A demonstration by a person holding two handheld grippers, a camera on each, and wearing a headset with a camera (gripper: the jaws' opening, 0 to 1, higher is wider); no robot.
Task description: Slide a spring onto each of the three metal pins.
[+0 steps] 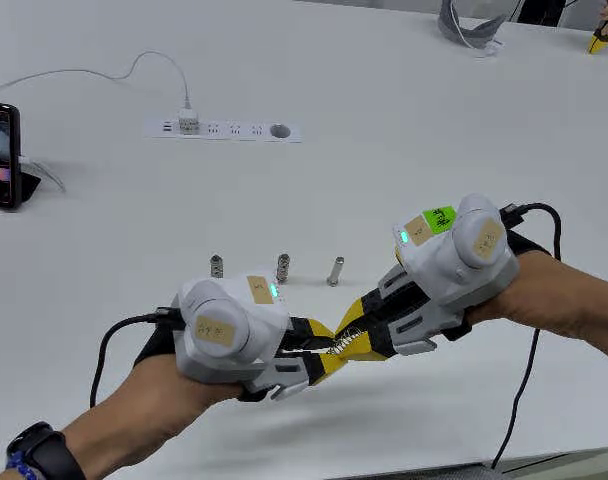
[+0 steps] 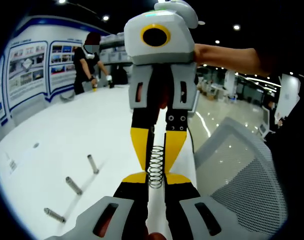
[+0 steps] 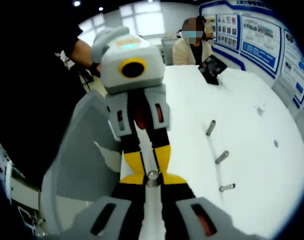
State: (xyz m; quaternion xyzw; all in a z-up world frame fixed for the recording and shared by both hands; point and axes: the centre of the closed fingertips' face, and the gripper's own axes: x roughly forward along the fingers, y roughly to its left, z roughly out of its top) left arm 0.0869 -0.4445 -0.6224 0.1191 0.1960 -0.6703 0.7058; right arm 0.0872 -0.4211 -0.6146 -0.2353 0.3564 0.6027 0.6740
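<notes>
One small coiled steel spring [image 2: 155, 167] lies lengthwise between the yellow-tipped jaws of the right gripper [image 2: 155, 171], which reaches in from the top of the left gripper view. Those jaws are pressed against the coil's sides. The spring's near end sits at the tips of the left gripper [image 2: 155, 181]. Its black-and-yellow jaws stand only narrowly apart around that end, and it cannot be told whether they pinch the spring. In the right gripper view the same spring [image 3: 152, 177] shows end-on as a small metal ring between the right gripper's own tips [image 3: 153, 179], with the left gripper [image 3: 148, 167] facing it tip to tip.

In the head view the left gripper [image 1: 322, 360] and the right gripper [image 1: 350, 336] meet nose to nose above the white tabletop [image 1: 384, 120], with the spring [image 1: 343, 341] bridging the two. Three short metal pins stand upright in a row just beyond the meeting jaws. The nearest pin [image 1: 336, 271] looks smooth, while the middle pin [image 1: 283, 267] and the far pin [image 1: 217, 265] look ribbed.

Black cables [image 1: 529, 350] trail back from both grippers. Well past the pins lie a white power strip [image 1: 224, 129] and, off to the left gripper's side, a dark phone [image 1: 2, 140].
</notes>
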